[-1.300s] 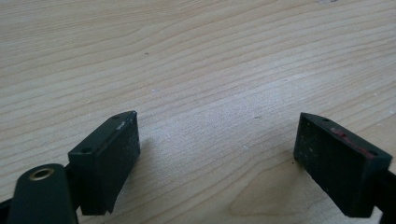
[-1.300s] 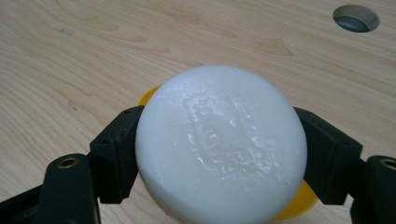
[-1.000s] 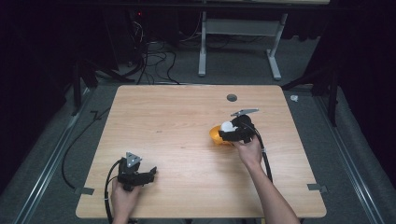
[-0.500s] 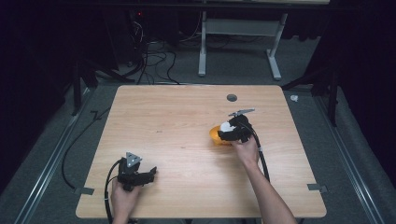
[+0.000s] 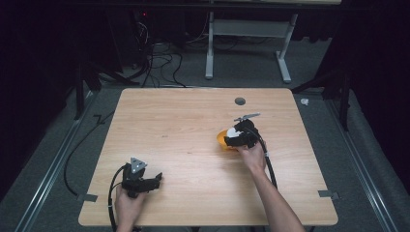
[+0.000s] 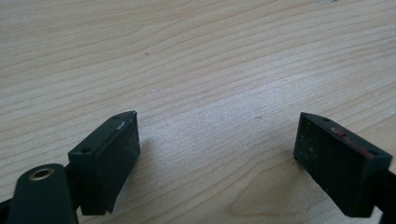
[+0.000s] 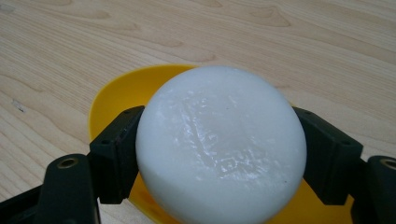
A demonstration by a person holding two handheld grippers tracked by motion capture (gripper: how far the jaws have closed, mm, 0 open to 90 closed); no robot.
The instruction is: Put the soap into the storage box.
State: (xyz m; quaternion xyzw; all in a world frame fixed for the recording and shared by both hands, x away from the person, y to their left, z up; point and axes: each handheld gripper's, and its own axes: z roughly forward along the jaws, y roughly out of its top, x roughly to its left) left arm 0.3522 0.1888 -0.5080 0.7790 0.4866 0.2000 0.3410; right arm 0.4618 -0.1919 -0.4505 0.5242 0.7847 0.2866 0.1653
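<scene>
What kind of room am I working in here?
Probably a lab or recording workspace: a bare wooden table on grey carpet, tangled cables behind it, and a desk frame against dark surroundings.

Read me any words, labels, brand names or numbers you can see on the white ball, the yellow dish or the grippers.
None: no readable text anywhere.
White ball: plain, no print.
Yellow dish: plain, no mark.
Right hand-held gripper and left hand-held gripper: black jaws, no lettering.

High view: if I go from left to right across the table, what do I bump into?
Left tongs → yellow dish → white round thing held by the right tongs, above the dish.
</scene>
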